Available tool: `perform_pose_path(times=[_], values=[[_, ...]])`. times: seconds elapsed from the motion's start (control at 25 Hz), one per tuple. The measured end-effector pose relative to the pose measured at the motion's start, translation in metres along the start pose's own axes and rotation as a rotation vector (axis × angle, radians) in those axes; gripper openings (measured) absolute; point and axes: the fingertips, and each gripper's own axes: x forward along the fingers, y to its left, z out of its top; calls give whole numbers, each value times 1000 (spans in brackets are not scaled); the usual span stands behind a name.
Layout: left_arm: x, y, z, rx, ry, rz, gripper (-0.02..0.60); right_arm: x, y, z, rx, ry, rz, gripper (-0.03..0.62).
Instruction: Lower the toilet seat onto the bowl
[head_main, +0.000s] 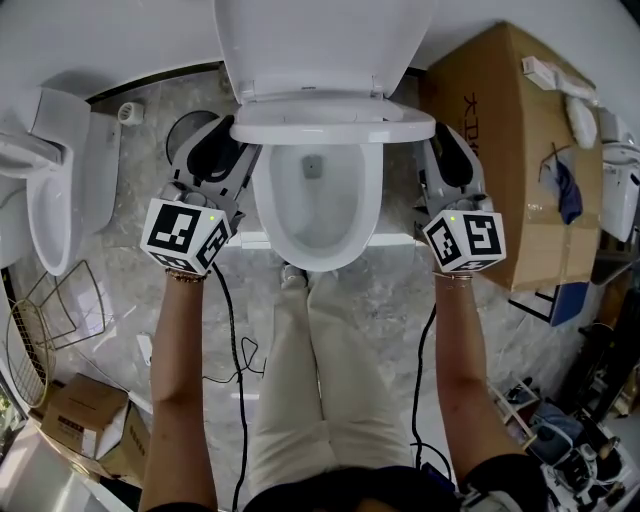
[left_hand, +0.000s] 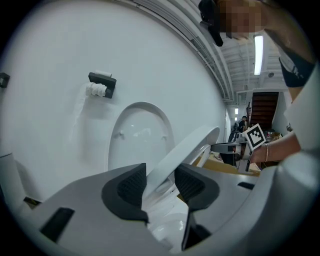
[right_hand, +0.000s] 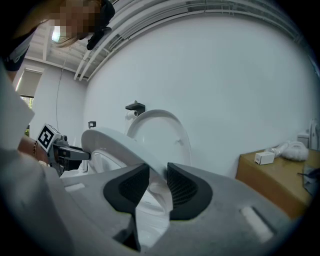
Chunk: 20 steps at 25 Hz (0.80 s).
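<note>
**A:** What are the tools holding?

**B:** The left gripper (left_hand: 160, 184) is clamped on the left edge of the toilet seat (head_main: 335, 125), one pad on each face of the rim. The right gripper (right_hand: 158, 184) grips the right edge the same way.

**A:** Where is the seat?

**B:** It is tilted above the bowl (head_main: 318, 225), with its front edge off the bowl's rim.

**A:** And beyond the bowl?

**B:** The lid (head_main: 320, 45) stands upright behind it. A cardboard box (head_main: 510, 130) sits to the right of the bowl, and a second toilet (head_main: 55, 190) to its left.
</note>
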Motion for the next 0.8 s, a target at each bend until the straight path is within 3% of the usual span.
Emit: perform_pose_path(times=[0.8], values=[[-24,-24,-30,72,26,-30,178,-35,11,-31,17,44,-15,107]])
